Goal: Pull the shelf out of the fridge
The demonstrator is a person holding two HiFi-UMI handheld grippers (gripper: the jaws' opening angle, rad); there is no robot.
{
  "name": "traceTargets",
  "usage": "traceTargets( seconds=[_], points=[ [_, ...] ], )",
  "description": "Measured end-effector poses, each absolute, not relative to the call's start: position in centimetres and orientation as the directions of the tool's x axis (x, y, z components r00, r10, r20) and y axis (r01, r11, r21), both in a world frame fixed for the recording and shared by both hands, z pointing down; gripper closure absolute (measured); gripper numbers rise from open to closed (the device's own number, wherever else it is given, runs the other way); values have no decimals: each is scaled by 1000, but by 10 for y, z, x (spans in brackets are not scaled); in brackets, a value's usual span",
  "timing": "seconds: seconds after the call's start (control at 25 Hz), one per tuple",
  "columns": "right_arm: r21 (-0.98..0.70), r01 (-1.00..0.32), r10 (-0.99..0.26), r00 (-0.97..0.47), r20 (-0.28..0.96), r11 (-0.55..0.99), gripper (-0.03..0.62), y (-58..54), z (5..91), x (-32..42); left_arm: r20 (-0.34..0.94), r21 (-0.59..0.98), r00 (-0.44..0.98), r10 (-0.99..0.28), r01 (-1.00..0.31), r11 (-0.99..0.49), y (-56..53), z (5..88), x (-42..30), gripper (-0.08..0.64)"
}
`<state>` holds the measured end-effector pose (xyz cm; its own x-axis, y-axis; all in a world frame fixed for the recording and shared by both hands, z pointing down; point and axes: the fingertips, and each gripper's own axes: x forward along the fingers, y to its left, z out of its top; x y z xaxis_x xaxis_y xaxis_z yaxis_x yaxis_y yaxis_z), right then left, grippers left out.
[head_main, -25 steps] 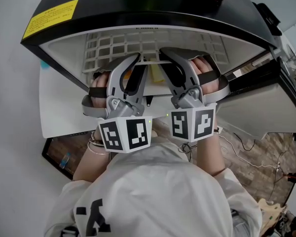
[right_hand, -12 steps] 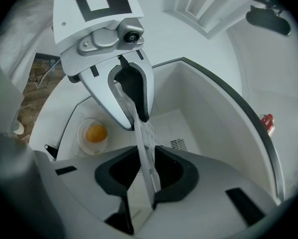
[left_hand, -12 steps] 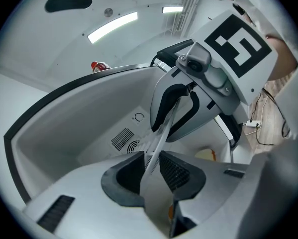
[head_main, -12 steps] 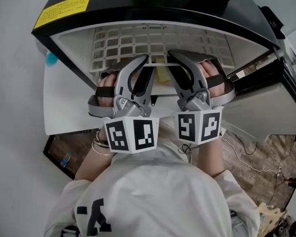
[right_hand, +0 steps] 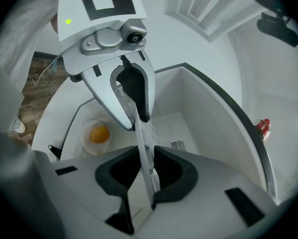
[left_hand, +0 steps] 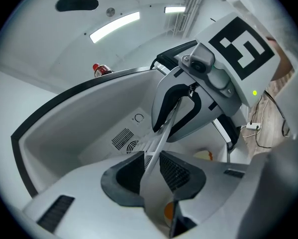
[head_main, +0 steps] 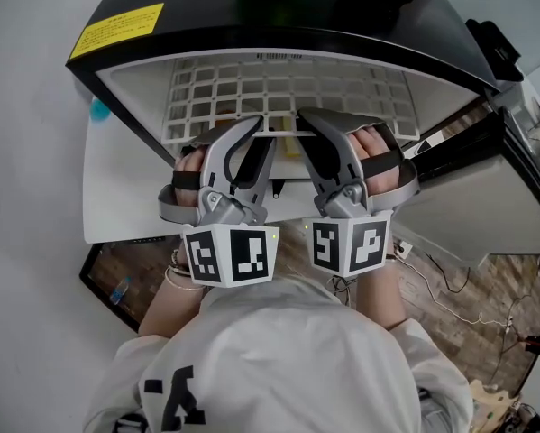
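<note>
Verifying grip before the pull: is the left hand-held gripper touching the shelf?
Touching. Left gripper view shows the left hand-held gripper with pads clamped on both sides of the shelf edge.

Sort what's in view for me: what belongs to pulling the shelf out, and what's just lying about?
Job: shelf; fridge; left gripper, clamped on the shelf's front edge; right gripper, likewise, jaws just closed slightly further.

Lying about: orange item in a white dish inside the fridge; red container beyond the fridge; floor cables.
</note>
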<state>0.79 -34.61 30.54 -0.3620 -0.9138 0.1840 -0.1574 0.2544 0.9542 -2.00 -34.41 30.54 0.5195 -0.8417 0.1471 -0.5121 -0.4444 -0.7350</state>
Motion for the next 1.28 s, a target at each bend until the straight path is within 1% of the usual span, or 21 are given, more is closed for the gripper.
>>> traceTargets(
  seconds=[0.32, 0.92, 1.28],
  points=[
    [959, -152, -916, -362, 172, 240, 497, -332, 307, 7, 129, -736, 523, -843, -519, -435, -331, 306, -21, 462],
    [958, -156, -916, -364, 171, 241, 497, -326, 302, 6, 138, -735, 526, -839, -513, -443, -326, 301, -21, 462],
    [957, -153, -912, -372, 174, 245, 495, -302, 310, 5, 138, -734, 525, -840, -516, -442, -302, 309, -23, 462]
  ],
)
